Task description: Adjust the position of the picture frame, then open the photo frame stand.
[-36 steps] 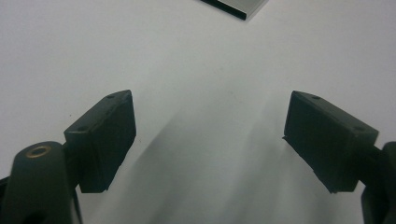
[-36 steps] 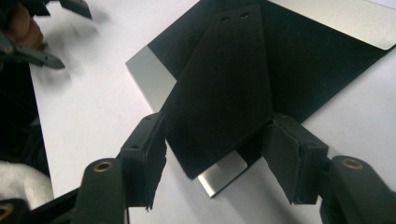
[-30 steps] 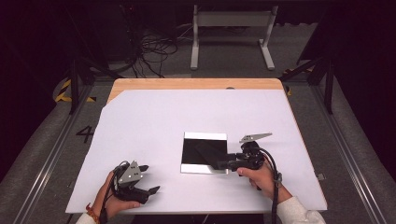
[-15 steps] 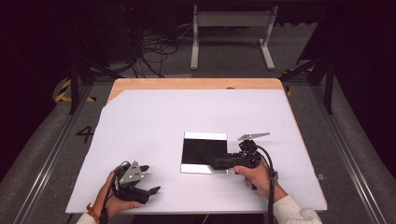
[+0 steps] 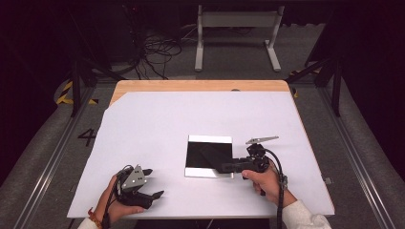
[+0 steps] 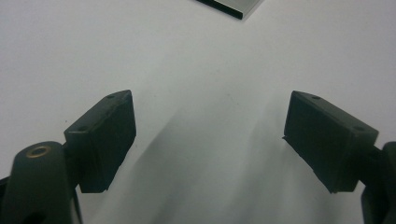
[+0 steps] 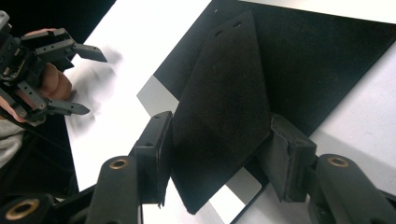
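High view: black flap (image 5: 212,155) on flat black box (image 5: 208,156), mid table (image 5: 157,119), near right gripper (image 5: 228,167).

Left gripper view: left gripper (image 6: 210,140) released, bare table.

Right gripper view: right gripper (image 7: 217,154) just closing, grasping black flap (image 7: 224,107).

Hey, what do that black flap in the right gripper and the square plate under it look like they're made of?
Black flap: probably stiff felt or foam sheet, matte and finely grainy, with two small punched holes. Square plate: likely metal or mirror-like, judging by its shiny silver edge; its top looks flat black.
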The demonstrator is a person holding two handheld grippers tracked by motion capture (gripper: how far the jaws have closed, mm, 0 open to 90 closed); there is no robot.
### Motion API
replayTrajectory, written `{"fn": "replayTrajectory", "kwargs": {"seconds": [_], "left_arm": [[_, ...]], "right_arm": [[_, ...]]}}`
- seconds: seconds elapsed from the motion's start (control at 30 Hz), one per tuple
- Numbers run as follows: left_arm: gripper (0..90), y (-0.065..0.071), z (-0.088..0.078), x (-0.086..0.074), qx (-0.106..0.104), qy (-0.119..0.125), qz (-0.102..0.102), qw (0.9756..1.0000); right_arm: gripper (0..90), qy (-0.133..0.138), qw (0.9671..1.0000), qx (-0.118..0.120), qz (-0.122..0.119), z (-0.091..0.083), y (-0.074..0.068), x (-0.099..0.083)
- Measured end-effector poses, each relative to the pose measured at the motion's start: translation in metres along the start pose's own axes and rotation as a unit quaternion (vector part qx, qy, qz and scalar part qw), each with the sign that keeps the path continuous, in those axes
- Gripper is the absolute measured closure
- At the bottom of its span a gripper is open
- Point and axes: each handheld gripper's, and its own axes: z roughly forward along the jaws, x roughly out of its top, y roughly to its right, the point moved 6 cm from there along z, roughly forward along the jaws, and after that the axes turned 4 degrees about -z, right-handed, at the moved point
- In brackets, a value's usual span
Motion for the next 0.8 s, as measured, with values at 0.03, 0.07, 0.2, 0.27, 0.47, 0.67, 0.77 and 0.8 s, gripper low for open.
{"fn": "replayTrajectory", "kwargs": {"seconds": [0.03,0.07,0.2,0.27,0.47,0.67,0.77,0.8], "left_arm": [[17.8,0.0,0.001,0.001,-0.001,0.0,0.001,1.0],[17.8,0.001,0.002,0.001,-0.002,-0.001,0.002,1.0],[17.8,0.002,0.004,0.001,-0.004,-0.007,0.005,1.0],[17.8,0.001,0.004,0.001,-0.003,-0.006,0.004,1.0],[17.8,0.001,0.004,0.003,-0.008,0.001,-0.003,1.0],[17.8,-0.003,0.01,0.015,-0.024,0.016,-0.023,0.9993],[17.8,-0.004,0.016,0.021,-0.035,0.02,-0.03,0.9987],[17.8,-0.004,0.018,0.024,-0.039,0.02,-0.033,0.9985]], "right_arm": [[47.8,0.0,1.0,-0.001,-0.001,0.0,0.0,0.0],[48.4,0.002,1.0,-0.001,0.0,0.0,0.0,0.0],[49.2,0.003,1.0,-0.003,-0.001,0.001,0.001,0.0],[49.2,0.002,1.0,-0.005,-0.004,0.001,0.001,0.0],[49.3,0.002,0.9999,-0.008,-0.009,0.001,0.0,0.001],[49.8,0.003,0.9998,-0.009,-0.014,0.0,0.0,0.001],[50.2,0.004,0.9997,-0.01,-0.02,0.001,0.0,0.001],[50.4,0.004,0.9997,-0.01,-0.021,0.001,0.0,0.001]]}}
